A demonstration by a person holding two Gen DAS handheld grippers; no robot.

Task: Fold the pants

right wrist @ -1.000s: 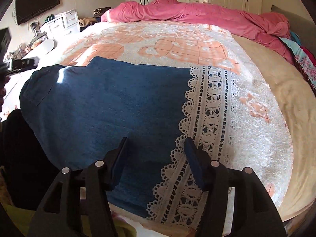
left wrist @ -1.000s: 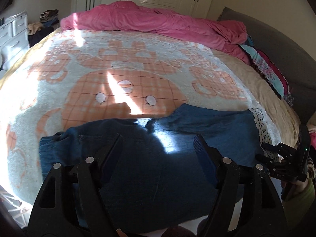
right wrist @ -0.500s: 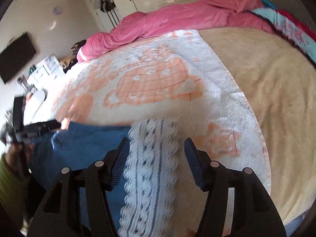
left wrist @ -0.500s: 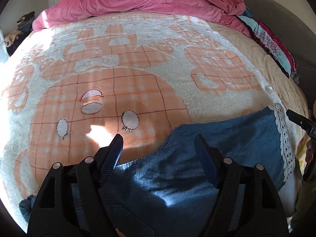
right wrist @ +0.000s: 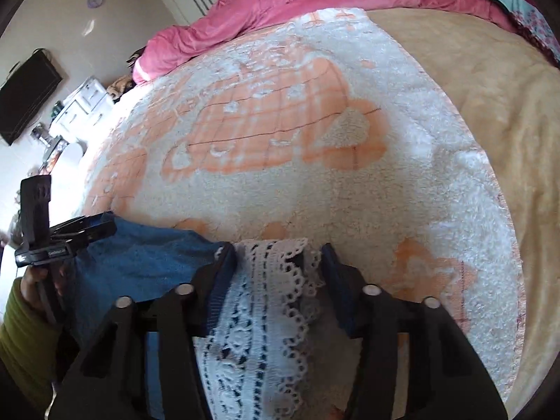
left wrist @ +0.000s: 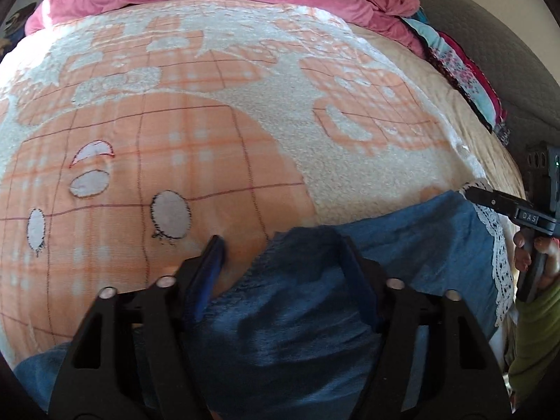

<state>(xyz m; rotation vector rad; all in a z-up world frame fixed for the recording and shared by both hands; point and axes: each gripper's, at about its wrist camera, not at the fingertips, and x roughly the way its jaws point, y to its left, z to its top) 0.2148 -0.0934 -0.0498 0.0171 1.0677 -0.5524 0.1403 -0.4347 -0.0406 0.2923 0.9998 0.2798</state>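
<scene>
Both grippers have been closing their jaws since the earlier frames and now sit lower over the cloth. From the left wrist, the left gripper [left wrist: 280, 255] is straddling the frayed blue edge of the pants [left wrist: 402, 245], jaws apart, on the near part of the orange-and-white blanket [left wrist: 210, 133]; "DAS" is showing on the right gripper [left wrist: 490, 199]. From the right wrist, that gripper's jaws are flanking the white lace hem [right wrist: 273, 280]; whether they are clamping it, I cannot tell.

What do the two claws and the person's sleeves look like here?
Both claws, left and right, are black plastic with silver screws and blue ribbed pads. Each handle carries small white lettering. The sleeves are olive green and ribbed.
</scene>
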